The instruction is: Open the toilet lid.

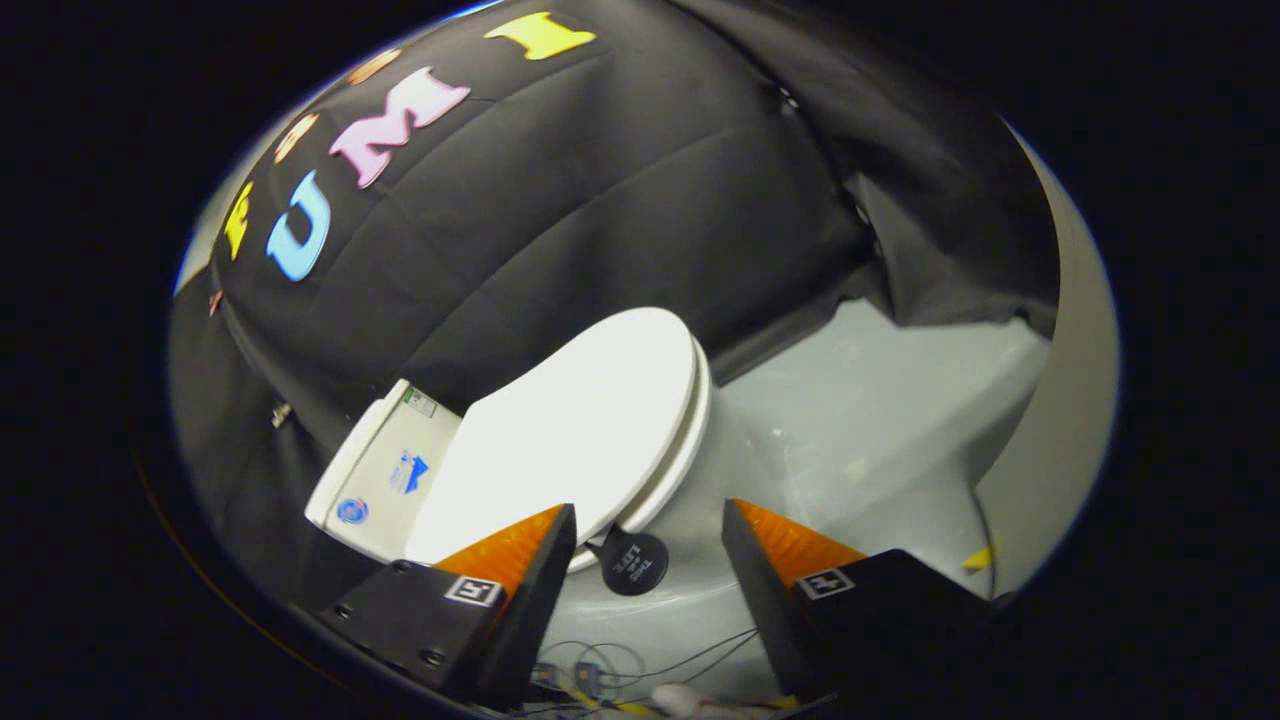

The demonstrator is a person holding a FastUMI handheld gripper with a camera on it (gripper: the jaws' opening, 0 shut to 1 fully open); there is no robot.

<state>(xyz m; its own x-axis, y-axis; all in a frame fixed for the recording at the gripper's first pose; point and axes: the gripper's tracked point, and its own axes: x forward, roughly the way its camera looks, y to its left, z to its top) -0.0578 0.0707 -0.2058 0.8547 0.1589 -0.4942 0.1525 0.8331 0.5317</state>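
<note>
**Open gap at the lid's front, cloth close behind**

The tool (648,520) has its fingers spread wide, nothing between them but open air and the grey floor (850,420) beyond. The toilet lid (570,430) lies down on the seat, its front edge just ahead of the left finger. A round black tag (633,562) hangs under that edge — the one small thing inside the gap. To the right of the toilet the floor is open and bare, giving free room as far as the pale wall (1075,380). On the far side the black cloth (600,200) hangs right behind the tank (385,470). Thin wires (640,660) trail on the floor near the fingers.
</note>
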